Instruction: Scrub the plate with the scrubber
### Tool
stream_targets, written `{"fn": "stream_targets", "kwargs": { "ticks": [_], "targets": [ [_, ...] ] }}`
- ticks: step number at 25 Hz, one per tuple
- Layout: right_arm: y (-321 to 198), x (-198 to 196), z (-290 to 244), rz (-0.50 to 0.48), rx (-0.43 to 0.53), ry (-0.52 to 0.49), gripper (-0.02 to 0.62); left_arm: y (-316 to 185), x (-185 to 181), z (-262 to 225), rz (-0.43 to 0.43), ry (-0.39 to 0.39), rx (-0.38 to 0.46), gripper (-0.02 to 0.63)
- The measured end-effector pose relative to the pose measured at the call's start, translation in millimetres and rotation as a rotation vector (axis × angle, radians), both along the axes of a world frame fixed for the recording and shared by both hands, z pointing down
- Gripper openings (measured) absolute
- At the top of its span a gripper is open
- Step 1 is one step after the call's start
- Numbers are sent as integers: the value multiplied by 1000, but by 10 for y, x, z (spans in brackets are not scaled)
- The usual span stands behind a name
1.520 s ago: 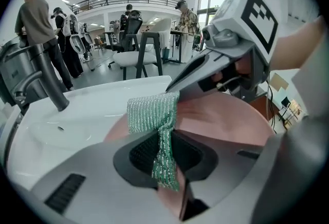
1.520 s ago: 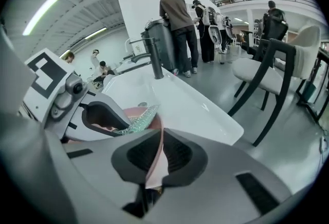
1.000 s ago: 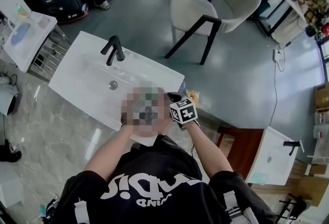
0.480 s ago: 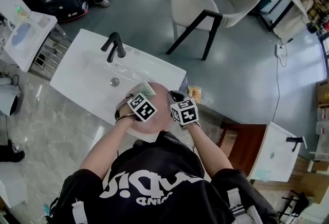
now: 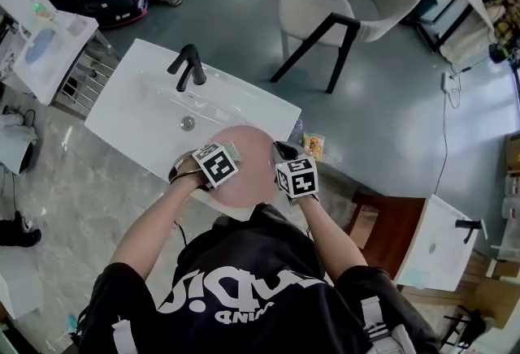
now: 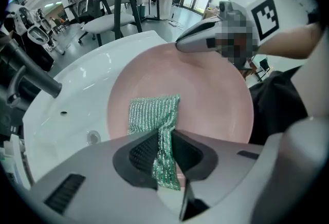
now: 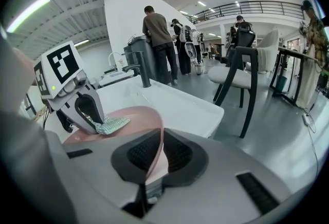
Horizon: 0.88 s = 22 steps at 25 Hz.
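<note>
A round pink plate [image 5: 253, 170] is held over the near edge of the white sink [image 5: 138, 121]. My right gripper [image 5: 282, 154] is shut on the plate's right rim, and the thin rim [image 7: 156, 153] runs between its jaws. My left gripper [image 5: 227, 154] points steeply down over the left part of the plate. It is shut on a green, glittery scrubber [image 6: 154, 115], whose free end lies flat on the plate's face [image 6: 211, 97]. From the right gripper view, the left gripper [image 7: 95, 117] presses the scrubber [image 7: 114, 124] on the plate's far side.
A black faucet [image 5: 187, 64] and a drain [image 5: 188, 123] lie beyond the plate in the sink. A white chair with black legs [image 5: 341, 7] stands on the grey floor behind. A second small sink [image 5: 431, 243] is at the right. People [image 7: 159, 45] stand at a far counter.
My left gripper has slid with the scrubber across the plate toward its left side and has tilted more steeply down. The right gripper and the plate have stayed put.
</note>
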State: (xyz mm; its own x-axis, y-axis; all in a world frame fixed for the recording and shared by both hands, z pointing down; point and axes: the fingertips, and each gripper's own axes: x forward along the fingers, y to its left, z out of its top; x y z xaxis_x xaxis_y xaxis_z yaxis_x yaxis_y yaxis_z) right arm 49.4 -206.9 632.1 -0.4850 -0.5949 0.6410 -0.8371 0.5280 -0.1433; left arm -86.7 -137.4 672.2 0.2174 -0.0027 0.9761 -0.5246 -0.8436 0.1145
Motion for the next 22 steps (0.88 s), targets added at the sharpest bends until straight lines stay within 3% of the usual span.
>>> {"fn": "stream_targets", "kwargs": {
  "ticks": [5,22],
  "targets": [
    [35,12,8,30,6,-20,32,250,-54,-165,-4,66,-111,87],
    [83,61,23,111,-30,-87,28,877,85,-332,78,138,-201,89]
  ]
}}
